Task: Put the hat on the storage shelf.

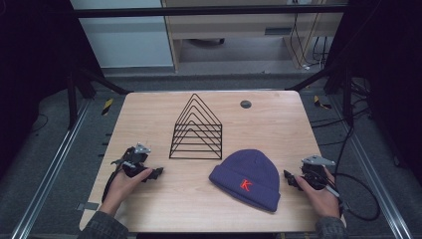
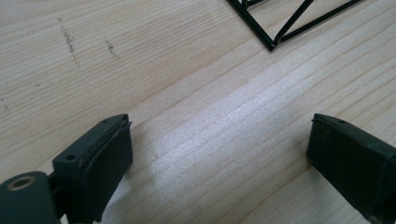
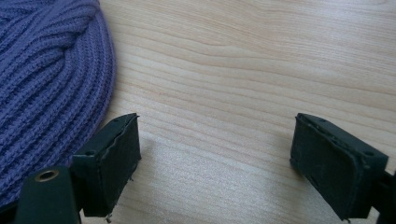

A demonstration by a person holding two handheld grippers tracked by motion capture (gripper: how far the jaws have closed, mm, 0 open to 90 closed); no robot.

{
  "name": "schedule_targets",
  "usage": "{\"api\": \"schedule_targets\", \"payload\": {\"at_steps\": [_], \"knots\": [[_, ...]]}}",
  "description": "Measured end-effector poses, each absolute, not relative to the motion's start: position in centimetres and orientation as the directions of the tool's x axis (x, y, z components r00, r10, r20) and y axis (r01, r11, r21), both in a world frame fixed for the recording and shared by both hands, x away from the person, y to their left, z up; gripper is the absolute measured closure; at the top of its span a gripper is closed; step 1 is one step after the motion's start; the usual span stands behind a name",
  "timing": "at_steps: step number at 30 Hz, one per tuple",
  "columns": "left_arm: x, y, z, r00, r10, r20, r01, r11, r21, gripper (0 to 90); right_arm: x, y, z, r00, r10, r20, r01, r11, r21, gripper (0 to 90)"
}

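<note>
Near the desk's (image 1: 149, 209) front edge: left tool (image 1: 155, 173) and right tool (image 1: 290, 179), jaws apart, empty, resting low as if readied. Just beside the right tool, a purple beanie (image 1: 247, 178), flat. Farther back, mid-desk, a black wire rack (image 1: 197, 129), upright, presumably awaiting use.

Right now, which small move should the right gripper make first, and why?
Probably ease the right gripper toward the purple knitted beanie with the red K. Its jaws stand wide open over bare wooden table, and the hat's edge lies just beside one jaw.
</note>
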State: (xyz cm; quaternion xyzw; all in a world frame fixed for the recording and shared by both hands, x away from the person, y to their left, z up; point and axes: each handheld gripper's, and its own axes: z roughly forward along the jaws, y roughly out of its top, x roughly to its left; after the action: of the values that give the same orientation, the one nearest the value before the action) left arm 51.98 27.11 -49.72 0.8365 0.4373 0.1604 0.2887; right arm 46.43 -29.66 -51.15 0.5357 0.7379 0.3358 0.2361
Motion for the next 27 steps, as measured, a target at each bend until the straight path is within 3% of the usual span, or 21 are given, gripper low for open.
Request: {"api": "schedule_targets", "payload": {"at_steps": [13,15,18,27], "knots": [[51.8,27.1,-50.0,0.566,0.824,0.022,0.626,-0.447,0.639,1.4,46.4,-29.4,-51.2,-0.309,0.951,0.015,0.64,0.196,0.743,12.0],[51.7,27.1,-50.0,0.567,0.823,0.021,0.626,-0.447,0.639,1.3,46.7,-29.4,-50.7,-0.296,0.955,0.028,0.659,0.183,0.729,22.3],[51.7,27.1,-50.0,0.569,0.822,0.021,0.625,-0.449,0.639,1.2,47.3,-29.4,-49.3,-0.285,0.958,0.019,0.656,0.18,0.733,26.1],[51.7,27.1,-50.0,0.568,0.823,0.02,0.626,-0.448,0.638,0.5,49.9,-26.1,-45.7,-0.397,0.917,-0.027,0.647,0.3,0.701,27.9]]}}
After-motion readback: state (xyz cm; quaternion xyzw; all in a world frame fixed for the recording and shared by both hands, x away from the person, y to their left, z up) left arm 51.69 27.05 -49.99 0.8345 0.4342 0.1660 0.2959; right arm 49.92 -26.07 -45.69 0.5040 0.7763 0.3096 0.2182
